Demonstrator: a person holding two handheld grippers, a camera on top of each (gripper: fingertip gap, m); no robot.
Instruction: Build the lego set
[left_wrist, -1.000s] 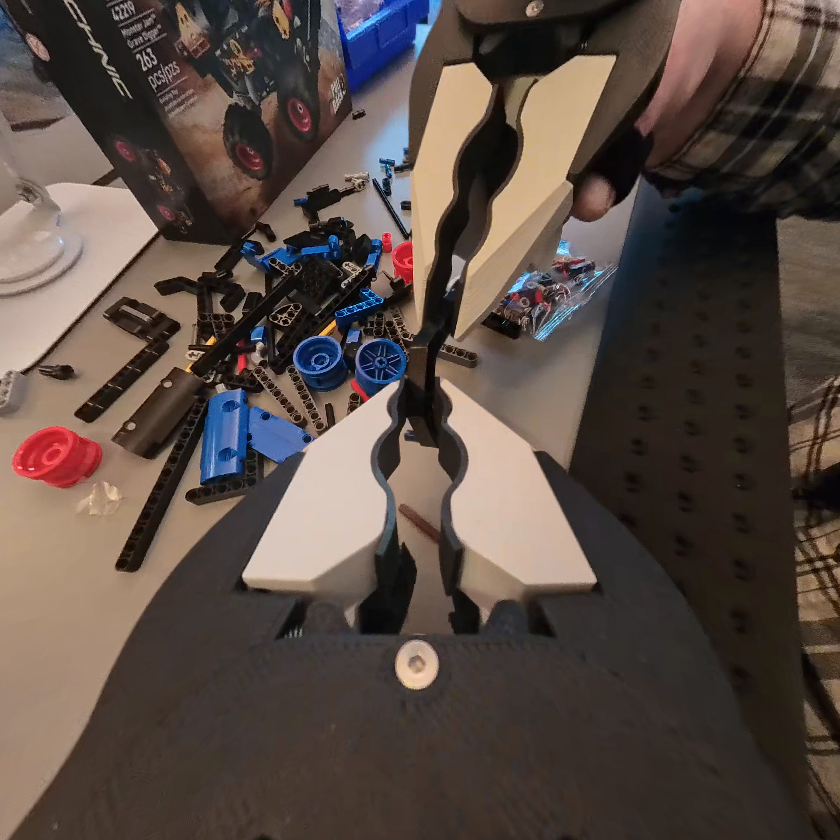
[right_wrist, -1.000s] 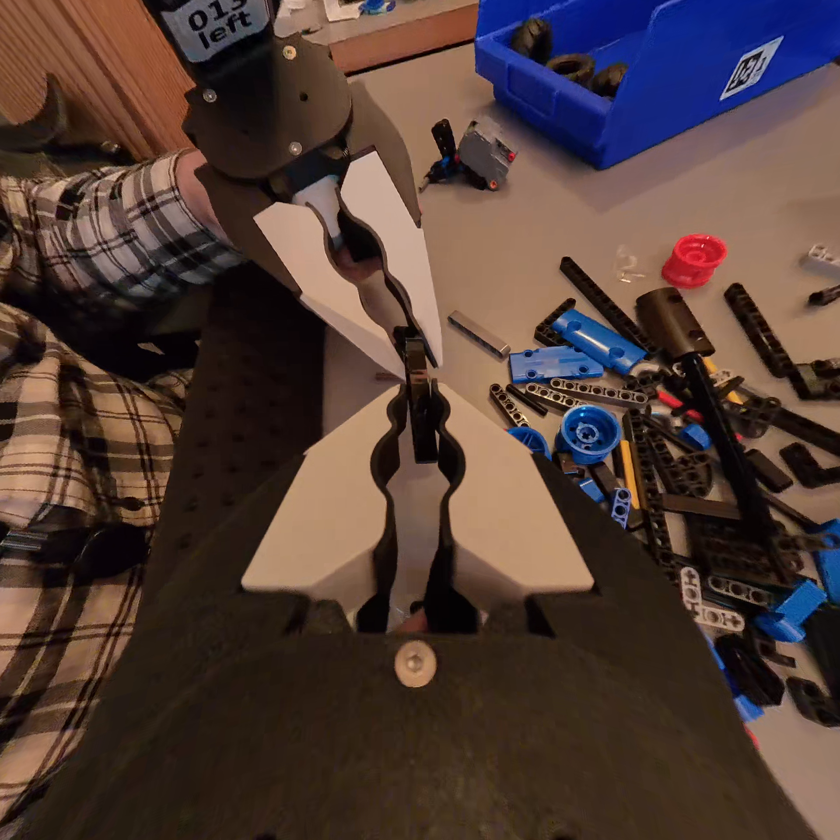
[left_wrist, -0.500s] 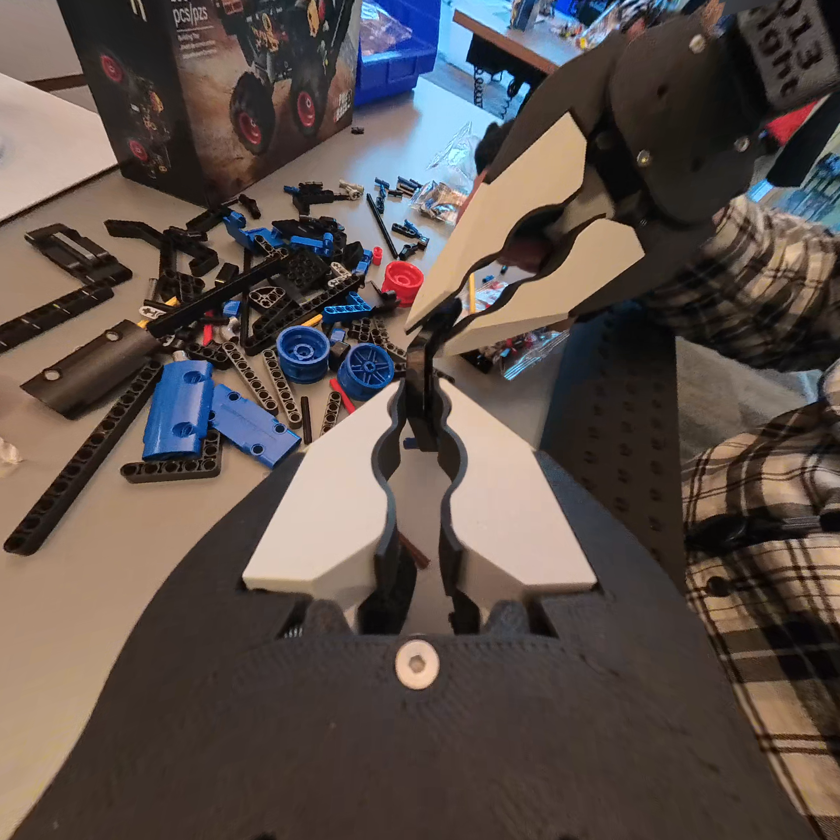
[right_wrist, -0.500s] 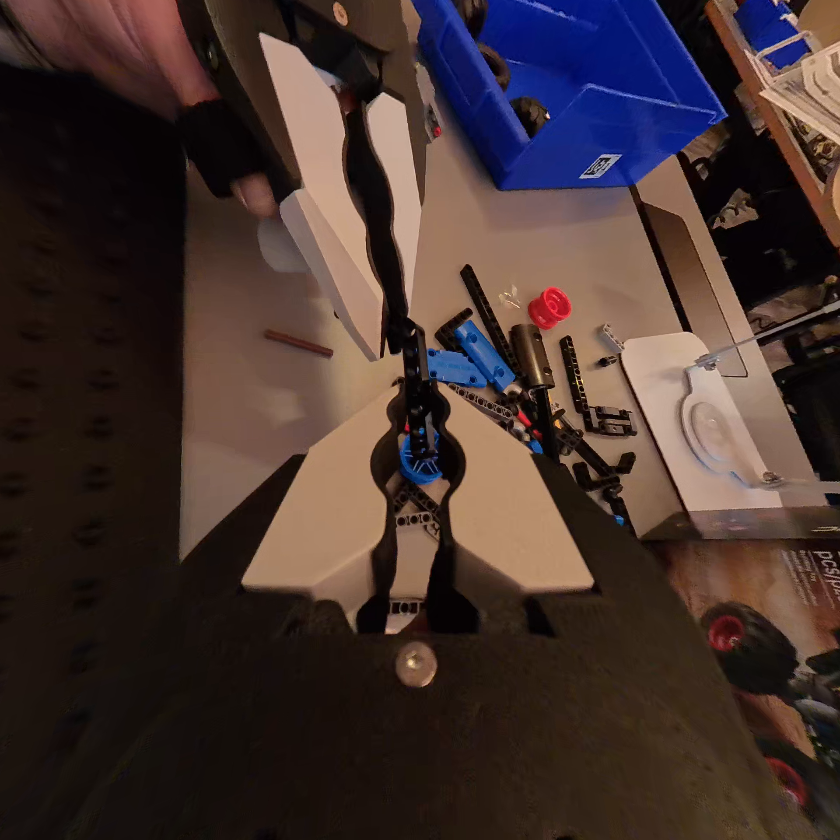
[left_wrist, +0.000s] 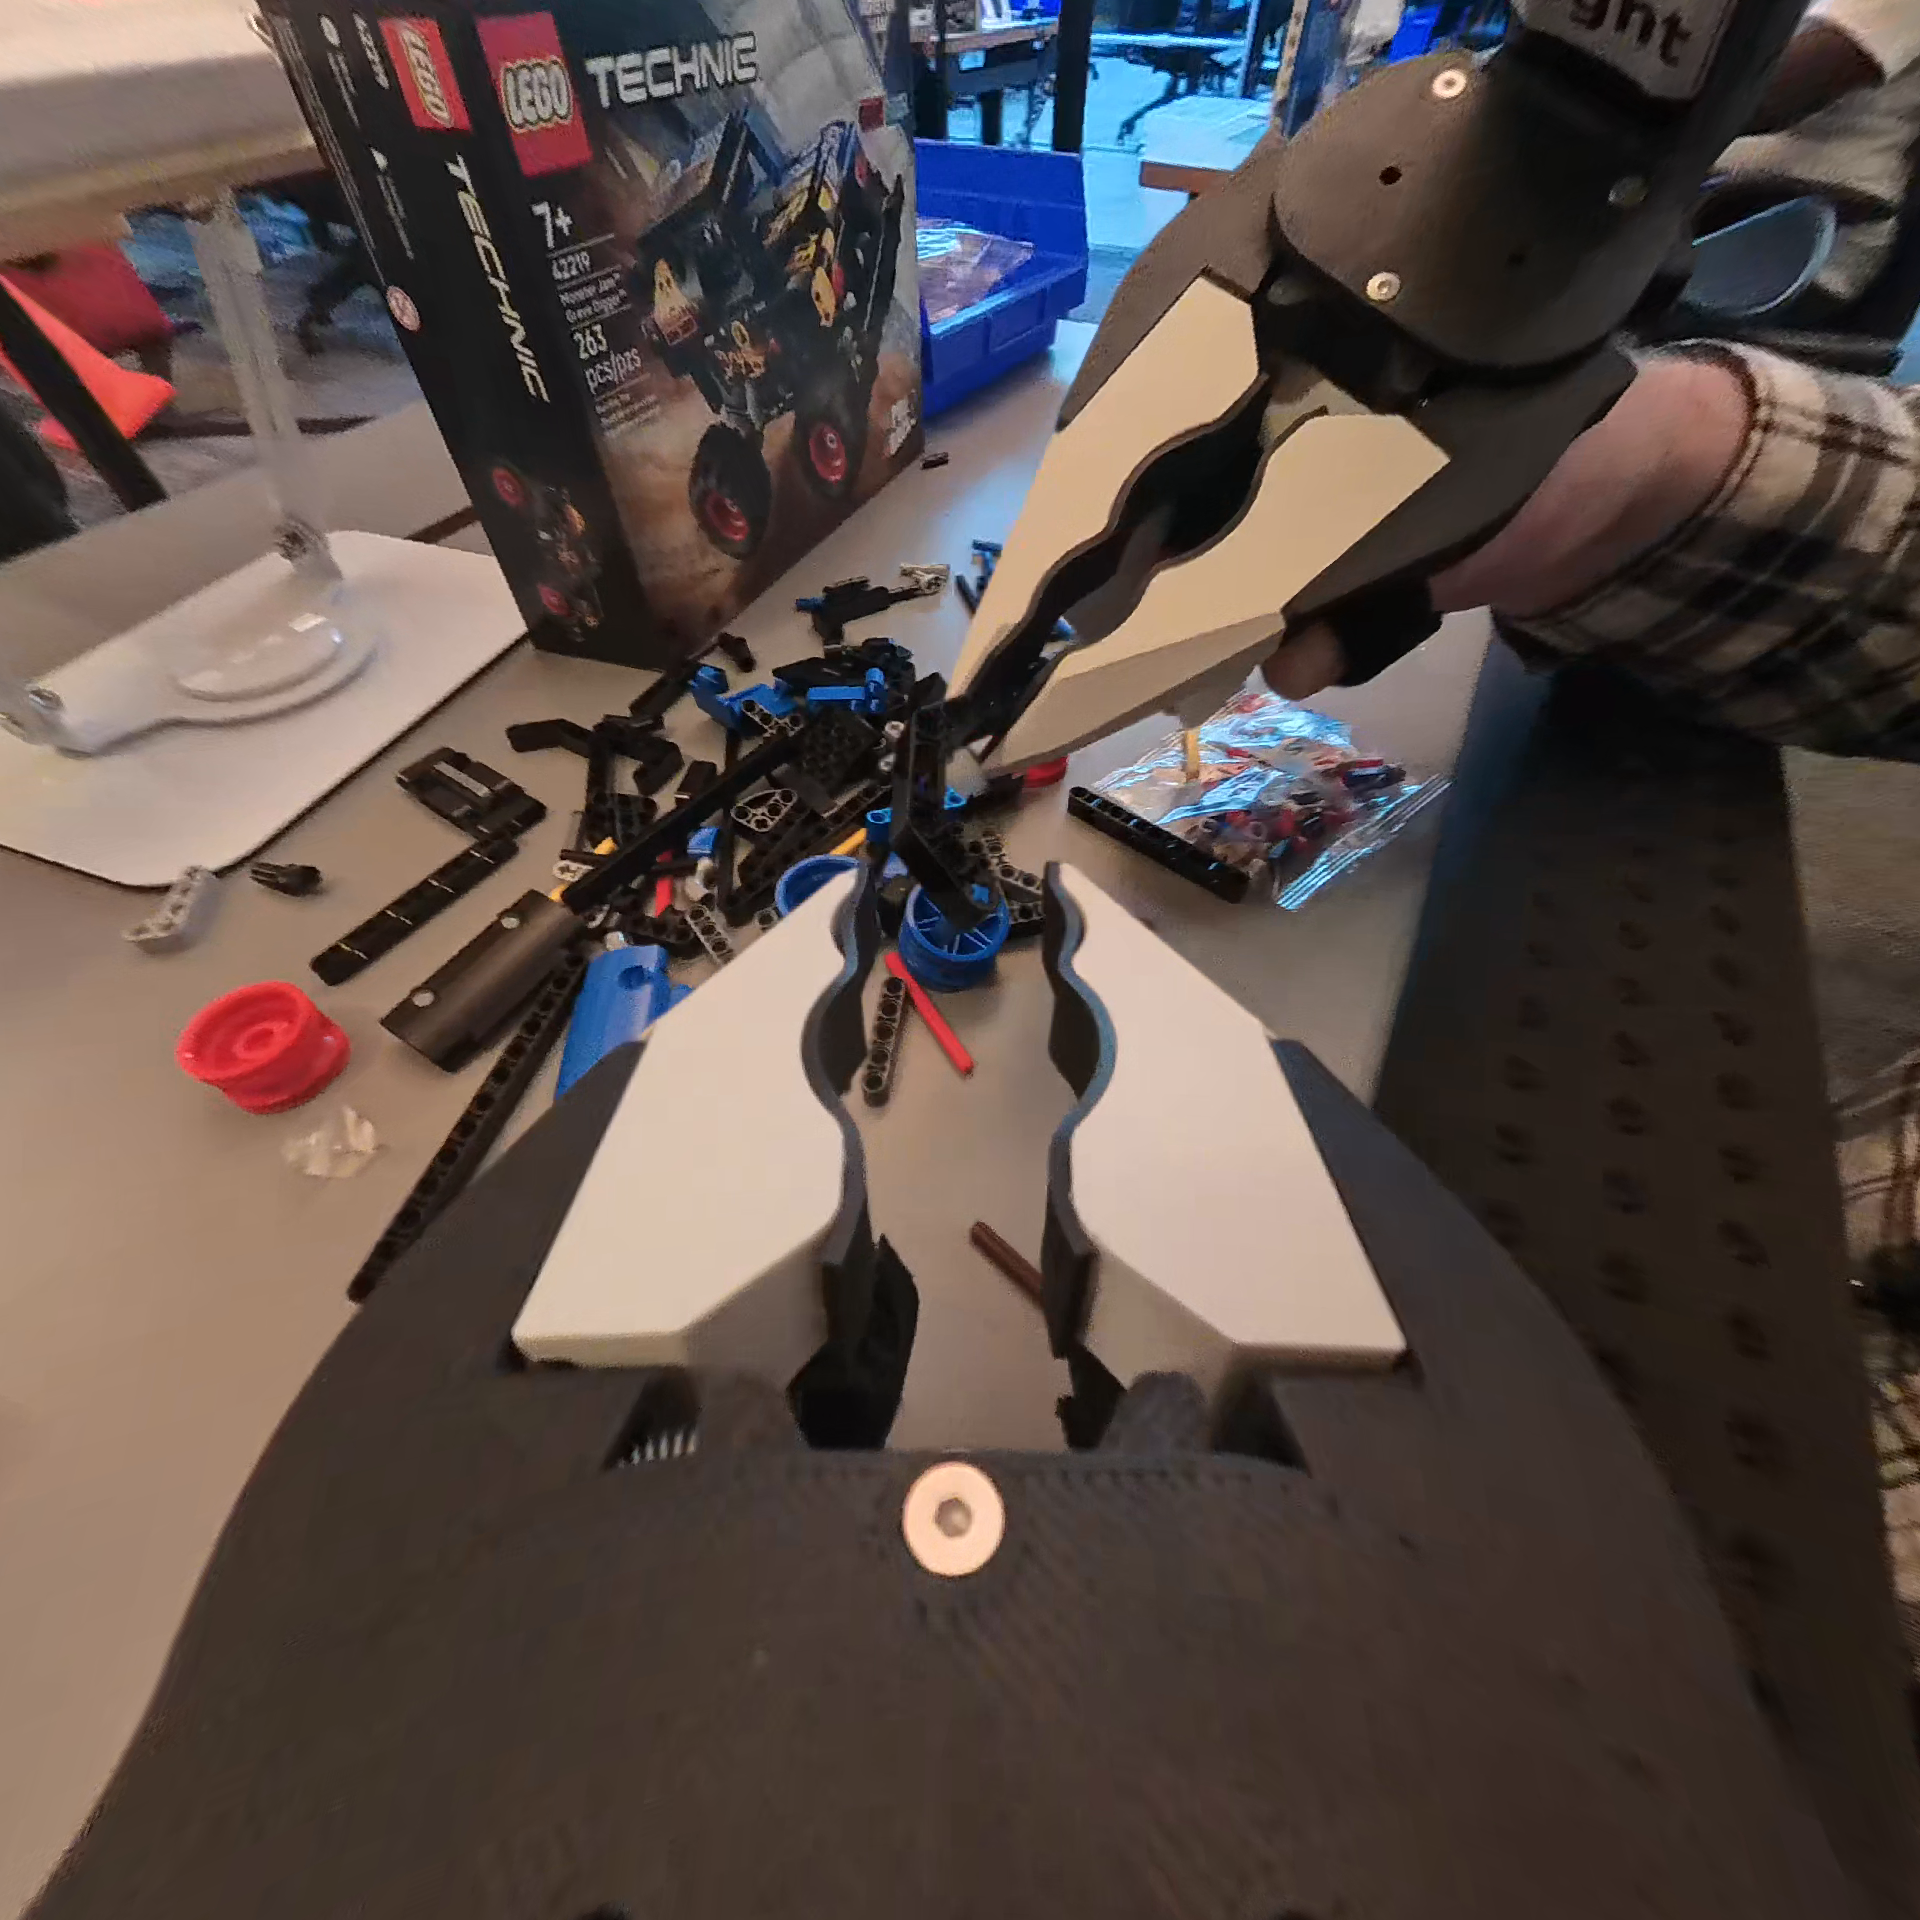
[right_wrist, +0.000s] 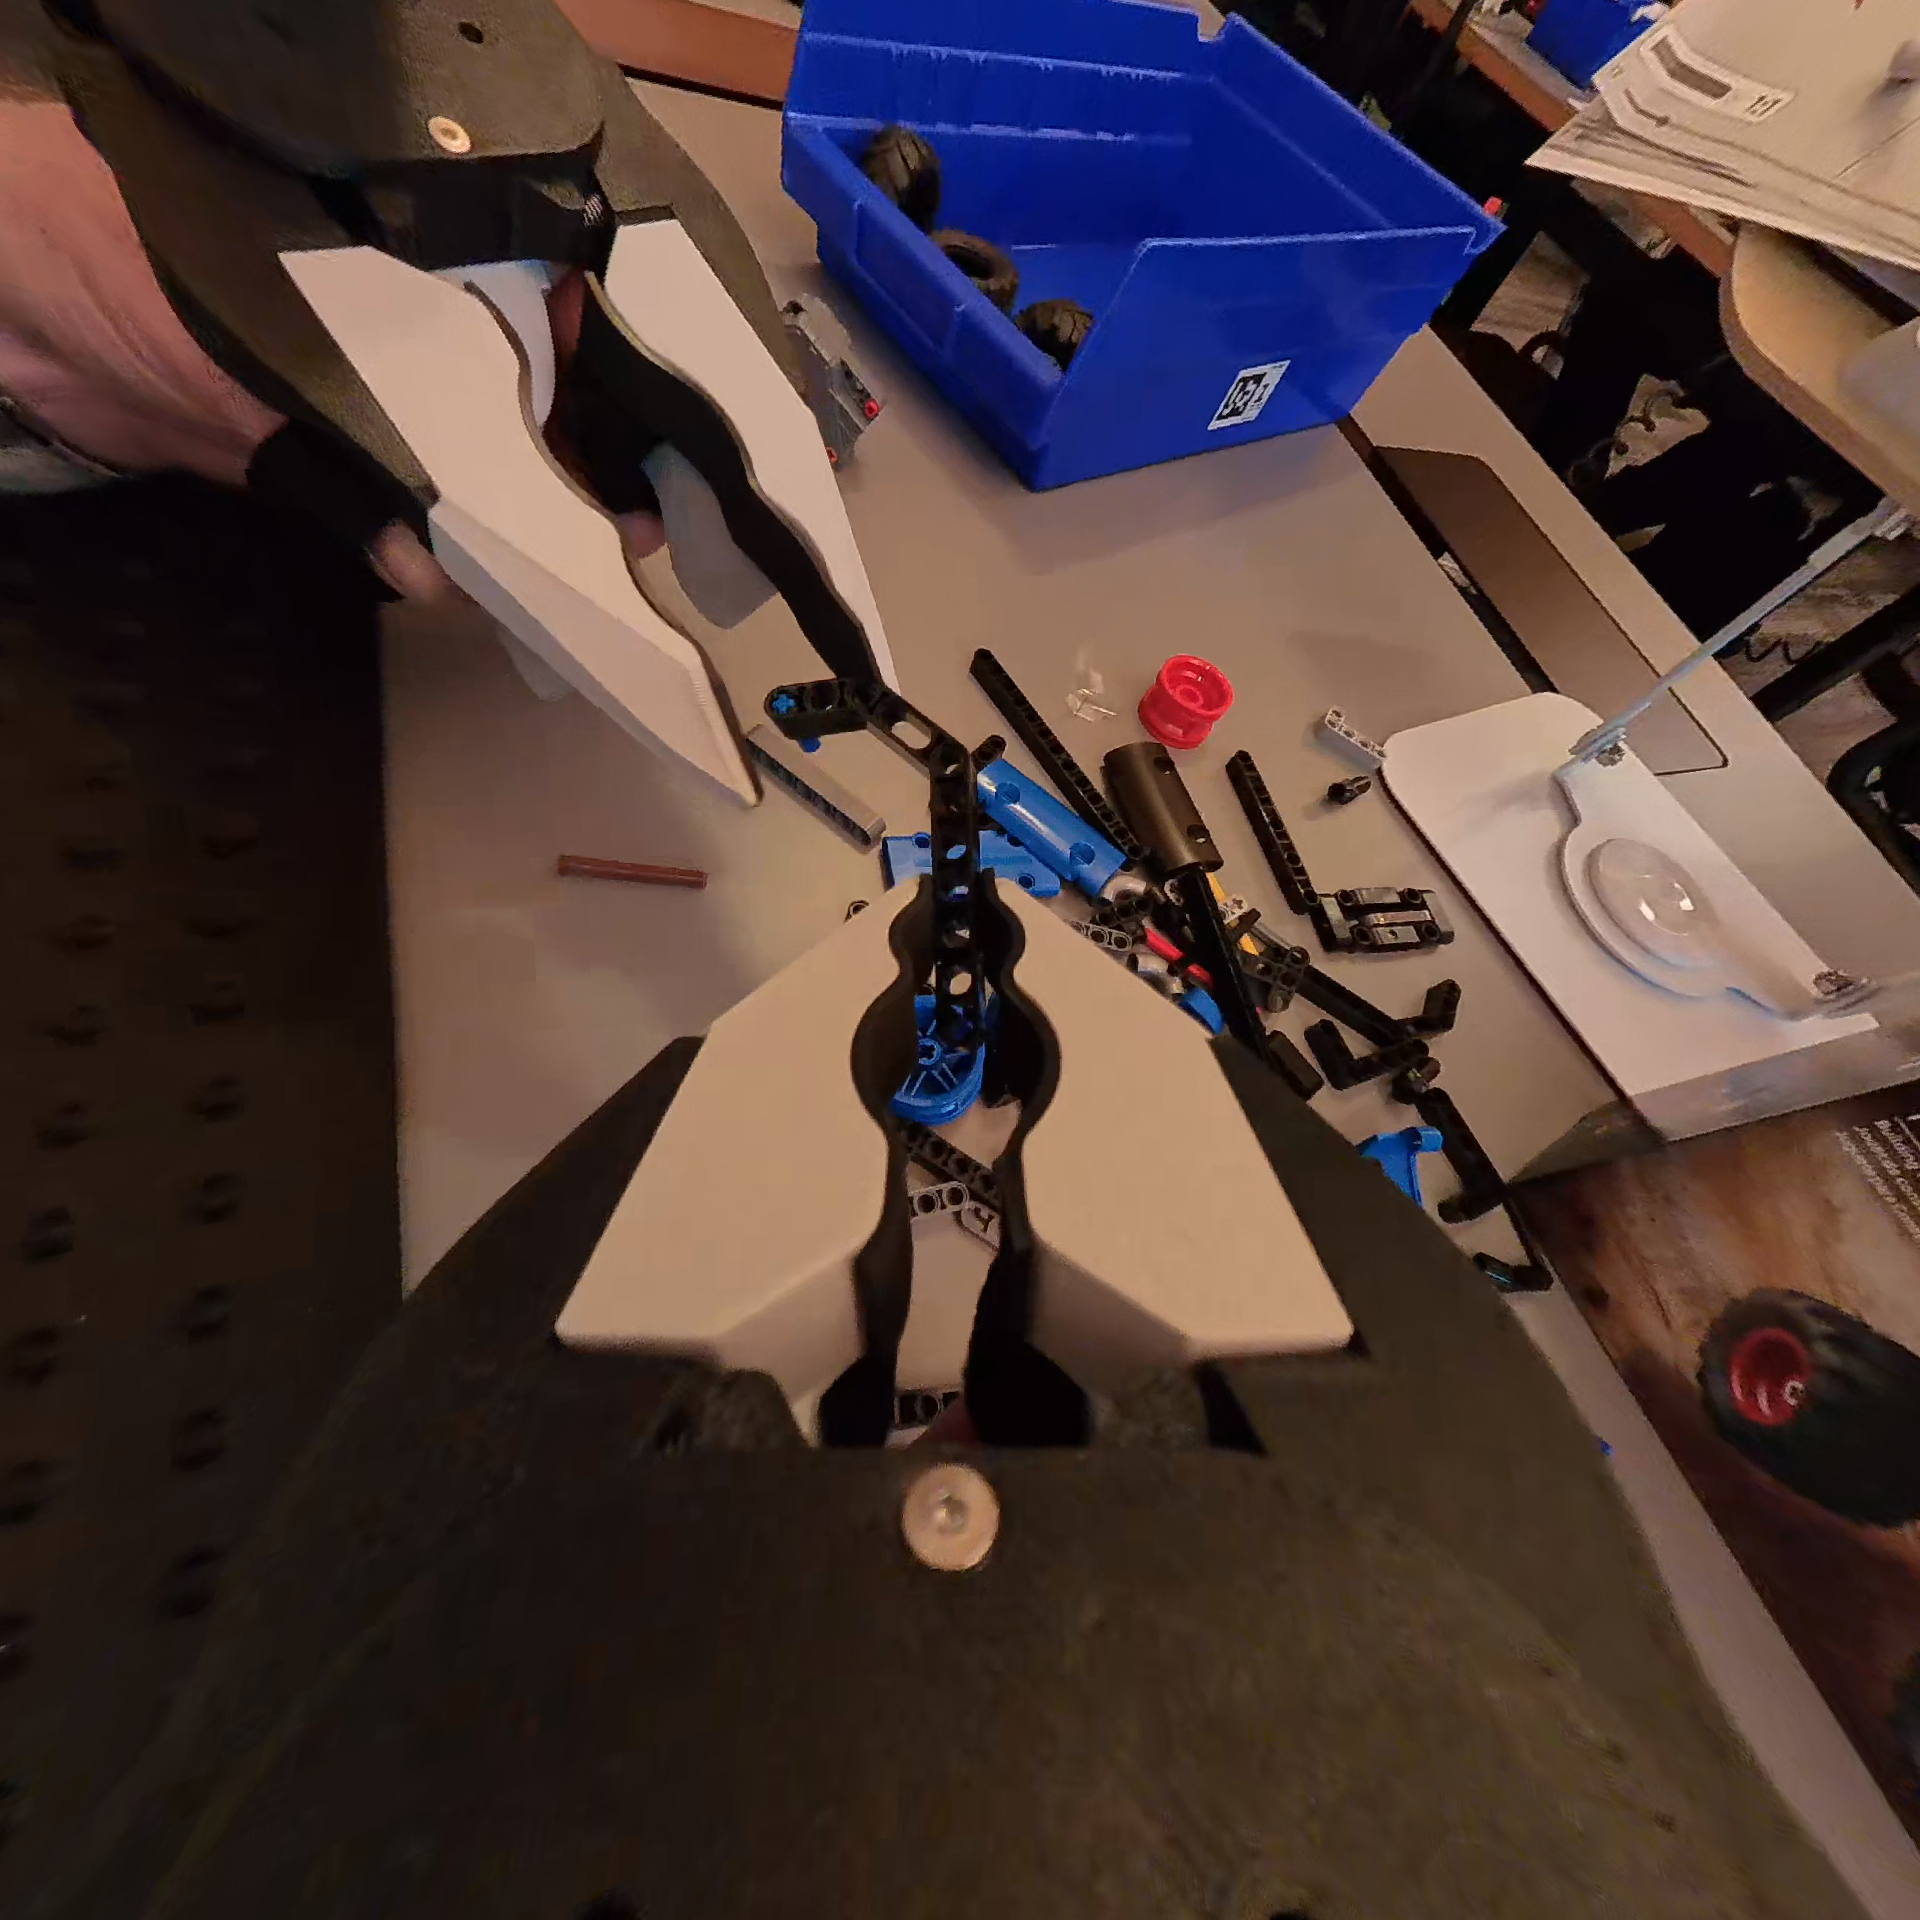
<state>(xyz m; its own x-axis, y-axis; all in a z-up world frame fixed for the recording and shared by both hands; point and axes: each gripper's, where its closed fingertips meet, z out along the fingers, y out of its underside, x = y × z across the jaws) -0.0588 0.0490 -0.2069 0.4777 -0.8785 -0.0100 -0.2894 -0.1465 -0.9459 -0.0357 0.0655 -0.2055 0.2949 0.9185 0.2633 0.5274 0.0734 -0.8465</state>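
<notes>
My right gripper (right_wrist: 956, 889) is shut on a black lego beam assembly (right_wrist: 951, 810), which is bent and carries a blue pin at its far end. In the left wrist view the right gripper (left_wrist: 966, 727) comes in from the upper right with the assembly (left_wrist: 925, 800) hanging from its tips. My left gripper (left_wrist: 951, 894) is open, and the assembly's lower end sits just beyond its fingertips. In the right wrist view the left gripper (right_wrist: 810, 738) stands open by the assembly's far end. A pile of loose black and blue lego parts (left_wrist: 727, 810) lies on the grey table under both grippers.
The lego box (left_wrist: 644, 343) stands behind the pile. A blue bin (right_wrist: 1143, 260) holds black tyres. A red wheel (left_wrist: 260, 1044), a bag of small parts (left_wrist: 1268, 810), a brown axle (right_wrist: 632, 871) and a white stand base (left_wrist: 208, 707) lie around. A dark perforated mat (left_wrist: 1621, 1143) borders the table. Less than 4 cm separates the two grippers' tips. My left gripper's tips are some 10 cm from the brown axle (right_wrist: 632, 871).
My left gripper has opened and let go of the black assembly. The right gripper still holds it and has carried it out over the parts pile.
</notes>
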